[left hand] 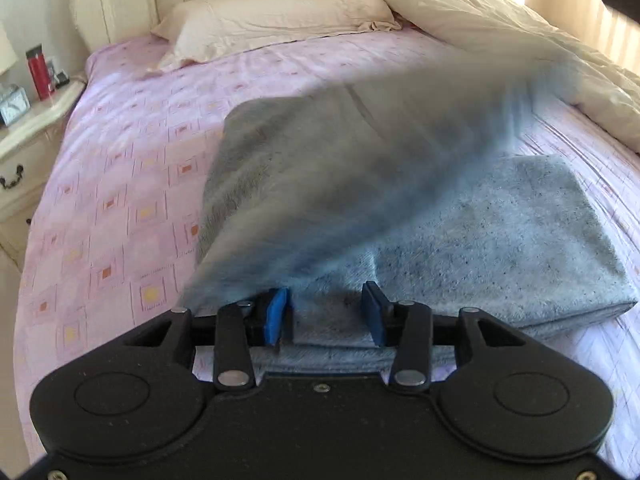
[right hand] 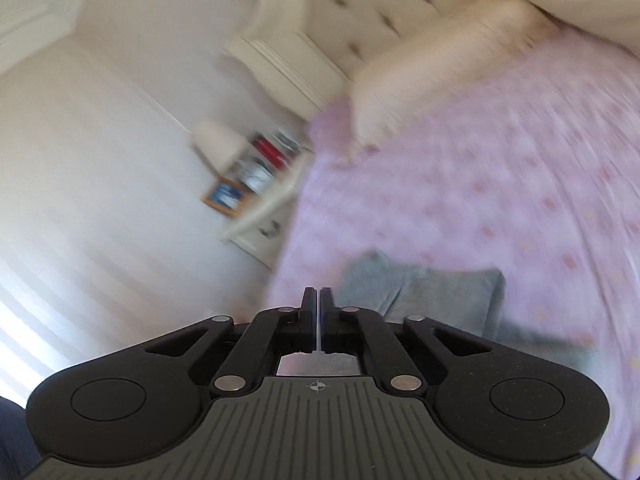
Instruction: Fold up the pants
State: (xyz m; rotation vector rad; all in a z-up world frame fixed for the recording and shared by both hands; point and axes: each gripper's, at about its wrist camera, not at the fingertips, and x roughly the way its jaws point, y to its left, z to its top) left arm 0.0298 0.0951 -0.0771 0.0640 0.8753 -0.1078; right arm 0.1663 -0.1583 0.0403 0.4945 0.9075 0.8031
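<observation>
Grey pants [left hand: 500, 236] lie folded on the pink bed sheet [left hand: 120, 184]. A blurred upper layer of the pants [left hand: 360, 148] hangs in the air across the left wrist view, rising toward the upper right. My left gripper [left hand: 328, 312] is open, its blue pads [left hand: 278, 312] on either side of the near edge of the cloth. My right gripper [right hand: 319, 308] is shut with nothing visible between its fingers, held above the bed. The pants also show in the right wrist view [right hand: 424, 292], below and to the right of the right gripper.
A cream pillow [left hand: 272, 20] and a rumpled duvet [left hand: 520, 52] lie at the head of the bed. A nightstand [left hand: 28, 128] with a red bottle [left hand: 39, 70] stands to the left of the bed. The right wrist view is blurred.
</observation>
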